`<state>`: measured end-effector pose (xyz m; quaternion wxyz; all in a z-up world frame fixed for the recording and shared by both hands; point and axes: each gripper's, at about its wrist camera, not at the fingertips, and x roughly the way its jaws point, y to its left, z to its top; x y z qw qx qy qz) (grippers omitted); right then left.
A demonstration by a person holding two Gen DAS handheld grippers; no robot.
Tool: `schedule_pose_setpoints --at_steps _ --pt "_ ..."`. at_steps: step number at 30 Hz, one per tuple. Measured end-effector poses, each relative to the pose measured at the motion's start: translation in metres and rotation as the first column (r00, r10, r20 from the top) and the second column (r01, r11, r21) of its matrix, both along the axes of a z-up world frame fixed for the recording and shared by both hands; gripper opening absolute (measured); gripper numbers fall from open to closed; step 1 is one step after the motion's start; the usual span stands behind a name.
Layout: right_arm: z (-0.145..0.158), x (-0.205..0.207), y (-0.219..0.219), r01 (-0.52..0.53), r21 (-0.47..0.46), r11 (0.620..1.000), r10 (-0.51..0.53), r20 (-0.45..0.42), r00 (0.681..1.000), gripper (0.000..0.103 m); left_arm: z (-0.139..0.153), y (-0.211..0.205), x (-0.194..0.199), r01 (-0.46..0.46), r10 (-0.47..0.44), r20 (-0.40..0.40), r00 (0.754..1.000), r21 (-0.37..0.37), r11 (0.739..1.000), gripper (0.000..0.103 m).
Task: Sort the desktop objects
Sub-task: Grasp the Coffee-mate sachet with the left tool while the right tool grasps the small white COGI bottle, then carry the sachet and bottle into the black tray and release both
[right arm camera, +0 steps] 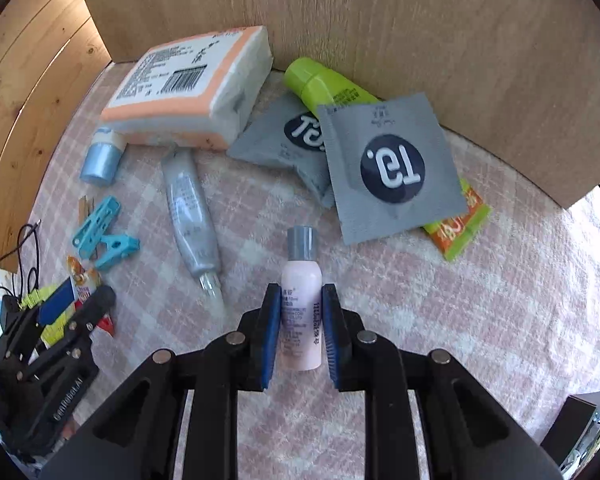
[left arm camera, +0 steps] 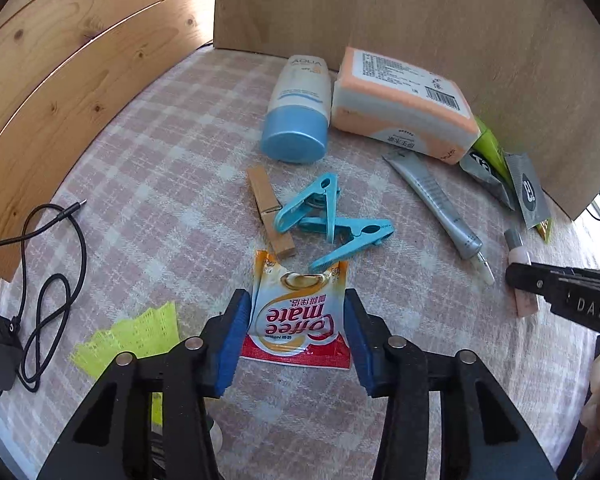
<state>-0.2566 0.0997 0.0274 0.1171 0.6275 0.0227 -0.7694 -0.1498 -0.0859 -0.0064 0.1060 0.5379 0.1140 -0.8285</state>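
Note:
A Coffee mate sachet (left arm camera: 298,320) lies on the pink checked cloth (left arm camera: 160,160). My left gripper (left arm camera: 298,300) points down at it, its blue pads (left arm camera: 236,320) pressed against both side edges, and the sachet bows slightly. A small pink bottle with a grey cap (right arm camera: 301,268) lies on the cloth, and my right gripper (right arm camera: 301,294) grips its body between the pads (right arm camera: 272,320). In the left wrist view the right gripper (left arm camera: 516,276) shows at the right edge over the pink bottle (left arm camera: 518,256). The left gripper (right arm camera: 72,296) appears at the lower left of the right wrist view.
Ahead lie two blue clips (left arm camera: 324,216), a wooden peg (left arm camera: 268,216), a blue-capped bottle (left arm camera: 296,120), a tissue pack (left arm camera: 400,96), a grey tube (left arm camera: 436,200), grey sachets (right arm camera: 392,168) and a green tube (right arm camera: 324,84). A black cable (left arm camera: 52,240) and yellow paper (left arm camera: 140,332) sit left. Wooden panels (left arm camera: 460,20) wall the back.

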Motion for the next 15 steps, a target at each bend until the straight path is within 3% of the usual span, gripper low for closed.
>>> schedule_pose_setpoints --at_steps 7,15 --pt "0.000 0.046 0.028 0.029 -0.041 0.999 -0.029 -0.015 0.999 0.020 -0.002 0.013 0.033 0.026 -0.025 -0.017 1.000 0.057 0.998 0.037" --pt "0.018 0.086 0.085 0.132 -0.136 0.982 -0.136 -0.020 0.991 0.020 0.002 0.037 0.057 0.059 -0.058 -0.007 0.998 0.085 0.995 0.035"
